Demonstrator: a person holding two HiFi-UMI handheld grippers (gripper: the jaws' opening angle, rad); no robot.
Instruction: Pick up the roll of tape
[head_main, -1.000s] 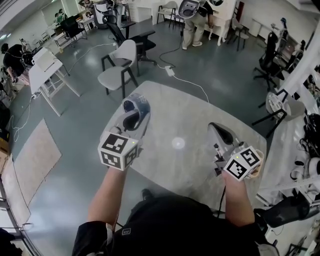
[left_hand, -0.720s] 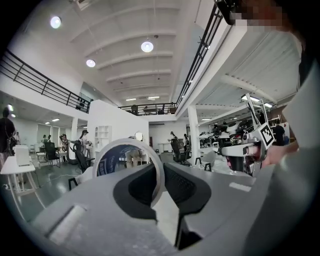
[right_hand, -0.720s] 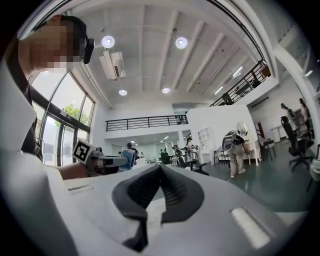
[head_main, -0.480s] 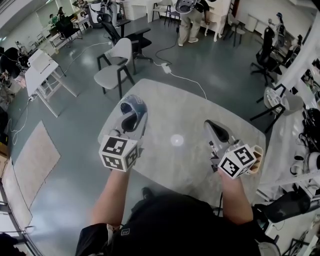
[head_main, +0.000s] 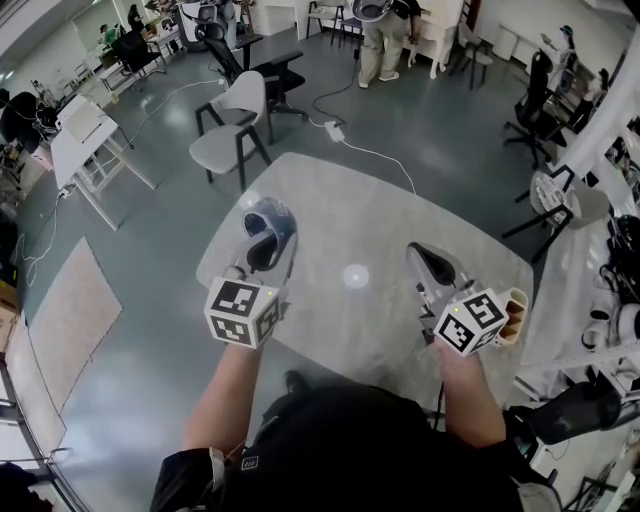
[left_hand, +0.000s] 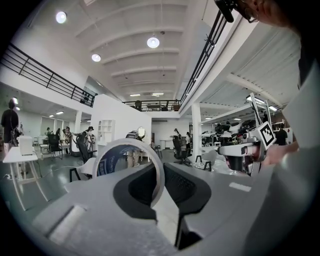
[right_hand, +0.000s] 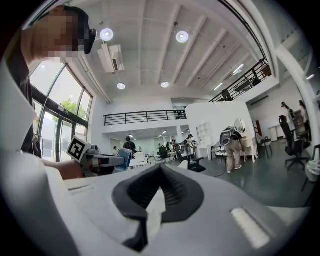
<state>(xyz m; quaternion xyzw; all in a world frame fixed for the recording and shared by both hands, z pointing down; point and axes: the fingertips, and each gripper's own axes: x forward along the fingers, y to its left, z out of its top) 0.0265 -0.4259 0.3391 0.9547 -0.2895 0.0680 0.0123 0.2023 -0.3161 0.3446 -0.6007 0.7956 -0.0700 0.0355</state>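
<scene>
The roll of tape (head_main: 272, 212), a white ring with a blue inner face, stands on edge between the jaws of my left gripper (head_main: 267, 232), above the left part of the pale table (head_main: 380, 205). In the left gripper view the roll of tape (left_hand: 107, 161) rises to the left of the jaw gap, with its rim clamped by the left gripper (left_hand: 162, 169). My right gripper (head_main: 430, 262) hovers over the right part of the table, its jaws shut with nothing between them. In the right gripper view the right gripper (right_hand: 160, 170) has its dark pads meeting at the tip.
A white chair (head_main: 235, 135) and a dark office chair (head_main: 255, 60) stand on the floor beyond the table's far edge. A cable with a power strip (head_main: 335, 132) runs across the floor. A person (head_main: 385, 40) stands far off. Cluttered white desks (head_main: 600, 300) line the right side.
Both grippers have sunk a little toward the table. The left one still holds the tape roll, and the right one stays shut.
</scene>
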